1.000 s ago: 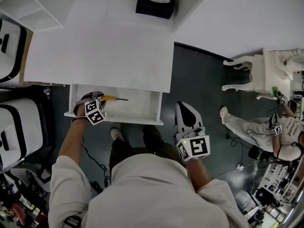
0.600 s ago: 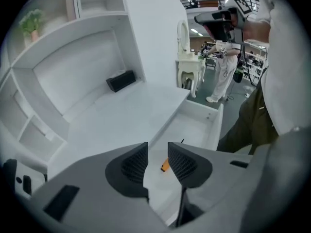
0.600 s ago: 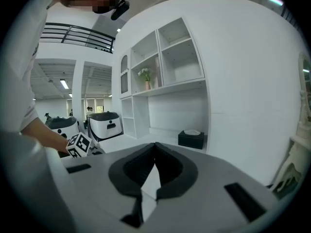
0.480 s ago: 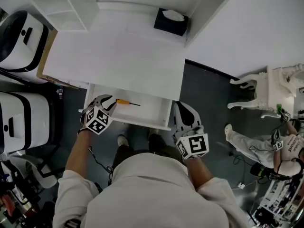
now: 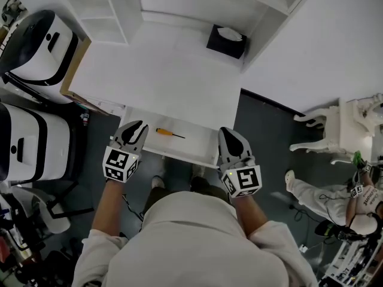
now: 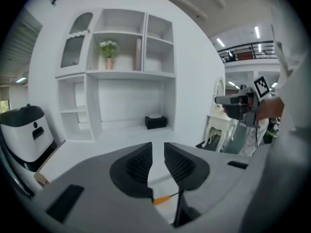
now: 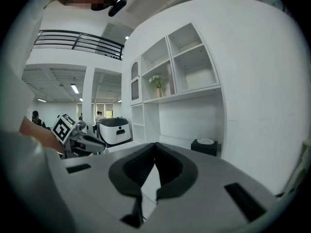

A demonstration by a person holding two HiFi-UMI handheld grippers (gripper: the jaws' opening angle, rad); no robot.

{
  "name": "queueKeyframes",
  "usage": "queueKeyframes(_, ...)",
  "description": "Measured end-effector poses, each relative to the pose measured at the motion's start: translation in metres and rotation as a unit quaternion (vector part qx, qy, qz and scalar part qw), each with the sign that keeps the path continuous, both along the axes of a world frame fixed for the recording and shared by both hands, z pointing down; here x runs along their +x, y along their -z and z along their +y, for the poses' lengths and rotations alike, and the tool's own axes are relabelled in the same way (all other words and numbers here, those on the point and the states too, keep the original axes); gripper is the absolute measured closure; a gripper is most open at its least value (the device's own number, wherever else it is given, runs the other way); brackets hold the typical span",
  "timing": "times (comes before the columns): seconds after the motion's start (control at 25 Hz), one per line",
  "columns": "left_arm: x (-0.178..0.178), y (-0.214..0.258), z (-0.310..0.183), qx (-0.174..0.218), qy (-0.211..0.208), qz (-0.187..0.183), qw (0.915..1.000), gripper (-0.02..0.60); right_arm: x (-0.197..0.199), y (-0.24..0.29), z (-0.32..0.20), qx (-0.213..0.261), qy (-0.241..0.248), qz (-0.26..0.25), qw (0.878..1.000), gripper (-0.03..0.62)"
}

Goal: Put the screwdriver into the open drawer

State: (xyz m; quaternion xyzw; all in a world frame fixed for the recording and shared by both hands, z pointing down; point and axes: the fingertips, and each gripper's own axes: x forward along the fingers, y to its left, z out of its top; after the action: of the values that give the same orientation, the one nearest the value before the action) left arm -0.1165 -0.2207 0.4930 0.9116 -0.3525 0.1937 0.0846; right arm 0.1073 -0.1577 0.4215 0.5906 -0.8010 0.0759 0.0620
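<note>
Starting nearest in the head view, two forearms reach toward 12 o'clock, and behind each claw sits a marker cube, left (image 5: 119,164) and right (image 5: 242,181). Their black-and-white square patterns are all the print that can be made out.

The left claw (image 5: 133,133) is held over the left end of the open drawer (image 5: 197,147), at 9 o'clock of the screwdriver (image 5: 170,134). Its jaws have just been closing, yet a narrow gap still parts them and nothing is between them. The right claw (image 5: 230,137) is at the drawer's right end, at 3 o'clock of the screwdriver, with its tips together and empty.

The screwdriver lies on the drawer floor between the two claws, orange handle toward 9 o'clock and dark shaft toward 3 o'clock.

Beyond the drawer, the white counter (image 5: 167,70) carries a black tissue box (image 5: 226,40) at 1 o'clock.

Only the left gripper view shows the screwdriver through the jaw gap, below the pads. Both gripper views show a vase of flowers (image 6: 108,52) on the shelves, which the head view hides. The right gripper view shows no screwdriver, but has the left claw at 9 o'clock and a black-and-white appliance (image 7: 114,130) behind it. Only the head view shows another person in white (image 5: 353,196) at 4 o'clock, on the dark floor.
</note>
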Motion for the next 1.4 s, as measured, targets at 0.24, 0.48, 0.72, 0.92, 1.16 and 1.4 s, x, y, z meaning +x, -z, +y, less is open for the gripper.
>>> queueKeyframes(0.24, -0.022, 0.051, 0.007, 0.039, 0.065, 0.079, 0.9939, 0.545, -0.010, 0.008, -0.006, 0.010, 0.014, 0.002, 1.000, 0.589)
queueKeyframes(0.48, -0.040, 0.079, 0.022, 0.060, 0.096, 0.126, 0.9856, 0.575, -0.021, 0.014, -0.008, 0.017, 0.023, 0.006, 1.000, 0.589)
queueKeyframes(0.72, -0.051, 0.102, 0.035, 0.076, 0.110, 0.163, 0.9776, 0.577, -0.027, 0.019, -0.007, 0.023, 0.027, 0.013, 0.999, 0.591)
queueKeyframes(0.92, -0.057, 0.106, 0.038, 0.082, 0.112, 0.164, 0.9766, 0.577, -0.030, 0.022, -0.005, 0.027, 0.027, 0.014, 0.999, 0.591)
queueKeyframes(1.16, -0.056, 0.105, 0.040, 0.089, 0.109, 0.152, 0.9783, 0.577, -0.030, 0.024, -0.002, 0.031, 0.026, 0.014, 0.999, 0.591)
queueKeyframes(1.4, -0.054, 0.102, 0.037, 0.088, 0.104, 0.142, 0.9803, 0.577, -0.028, 0.021, -0.003, 0.029, 0.023, 0.013, 0.999, 0.591)
